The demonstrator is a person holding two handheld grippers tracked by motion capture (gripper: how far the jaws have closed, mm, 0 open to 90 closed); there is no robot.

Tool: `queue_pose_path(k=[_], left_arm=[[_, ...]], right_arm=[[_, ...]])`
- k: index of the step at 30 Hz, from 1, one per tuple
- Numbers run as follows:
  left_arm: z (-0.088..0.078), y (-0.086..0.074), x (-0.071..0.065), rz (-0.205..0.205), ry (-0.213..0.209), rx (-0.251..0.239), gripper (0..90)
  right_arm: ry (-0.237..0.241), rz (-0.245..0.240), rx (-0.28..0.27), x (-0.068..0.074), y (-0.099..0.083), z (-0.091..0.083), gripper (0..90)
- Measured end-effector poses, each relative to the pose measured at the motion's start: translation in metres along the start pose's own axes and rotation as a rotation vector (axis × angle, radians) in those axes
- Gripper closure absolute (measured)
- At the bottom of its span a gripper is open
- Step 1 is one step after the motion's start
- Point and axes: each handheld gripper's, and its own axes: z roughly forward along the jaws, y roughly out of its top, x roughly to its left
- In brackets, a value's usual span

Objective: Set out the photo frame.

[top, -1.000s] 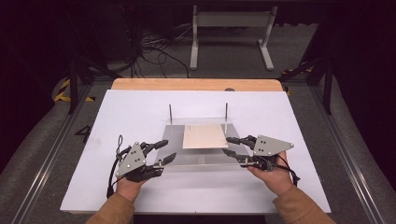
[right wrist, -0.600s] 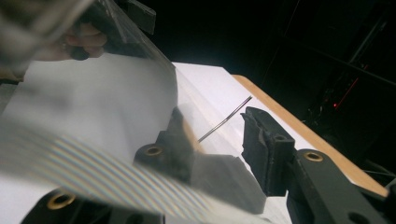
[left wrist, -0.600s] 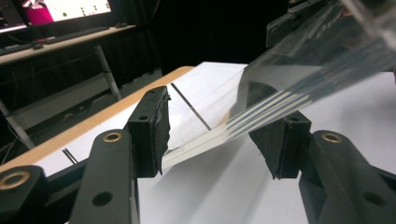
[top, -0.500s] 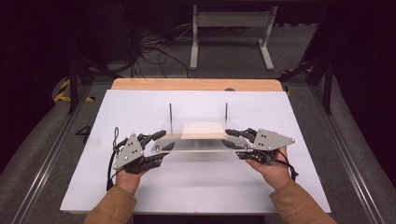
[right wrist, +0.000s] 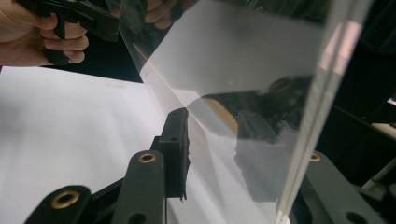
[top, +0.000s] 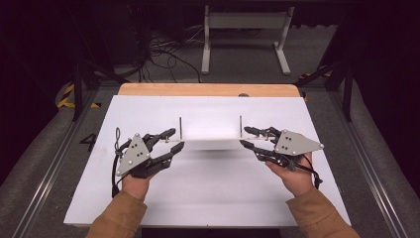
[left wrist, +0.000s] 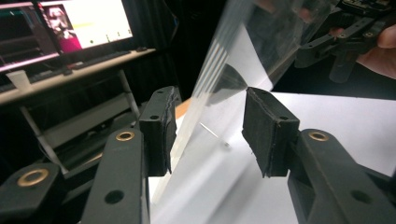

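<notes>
You're holding a clear, glossy acrylic sheet (top: 210, 143) between matt black rubbery fingers (left wrist: 268, 128); the table (top: 208, 193) is matt white, wood-edged.

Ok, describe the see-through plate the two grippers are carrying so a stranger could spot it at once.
Start at the white table top and look between the left gripper and the right gripper. The clear plate spans the gap, seen nearly edge-on as a thin pale strip lifted off the surface. Two thin upright pins rise from it, and it is transparent, unlike everything around it.
</notes>
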Motion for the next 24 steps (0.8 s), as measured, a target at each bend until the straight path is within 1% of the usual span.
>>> queue_pose_path(k=[1,2,5,8,9,10,11,13,14,15,16,19,21,24], left_arm=[[-0.001,0.002,-0.001,0.000,0.000,-0.003,55.6],[-0.001,0.005,-0.001,0.009,0.001,-0.007,56.2],[-0.004,0.012,-0.001,0.008,0.004,-0.021,57.3],[-0.007,0.017,0.000,0.004,0.006,-0.028,57.5],[-0.008,0.019,0.000,-0.003,0.004,-0.030,57.6],[-0.009,0.020,-0.001,-0.007,0.005,-0.032,57.8],[-0.010,0.021,-0.001,-0.013,0.004,-0.036,57.8],[-0.012,0.024,-0.001,-0.019,0.000,-0.046,57.8],[-0.014,0.026,-0.002,-0.032,-0.007,-0.046,57.8],[-0.014,0.026,-0.002,-0.032,-0.007,-0.046,57.8],[-0.015,0.028,-0.003,-0.042,-0.013,-0.051,57.8],[-0.020,0.034,-0.007,-0.043,-0.015,-0.045,58.3],[-0.022,0.038,-0.009,-0.043,-0.019,-0.032,58.4],[-0.027,0.043,-0.011,-0.068,-0.033,-0.019,58.5]], right_arm=[[-0.002,-0.002,-0.007,0.000,0.002,-0.002,61.9],[-0.006,-0.004,-0.012,0.000,0.004,-0.003,61.9],[-0.013,-0.008,-0.028,0.000,0.010,-0.008,62.7],[0.007,0.009,-0.060,0.000,0.017,-0.013,65.0],[0.008,0.012,-0.066,0.001,0.020,-0.015,65.2],[-0.001,0.010,-0.074,0.002,0.023,-0.017,65.5],[-0.001,0.005,-0.075,0.002,0.026,-0.019,66.1],[0.008,0.013,-0.084,0.005,0.032,-0.023,66.8],[0.009,0.014,-0.082,0.006,0.034,-0.024,67.0],[0.009,0.014,-0.082,0.006,0.034,-0.024,67.0],[0.014,0.025,-0.082,0.007,0.036,-0.026,67.3],[0.033,0.068,-0.082,0.009,0.040,-0.031,67.5],[0.040,0.083,-0.084,0.010,0.041,-0.033,67.8],[0.071,0.124,-0.093,0.011,0.045,-0.036,69.1]])
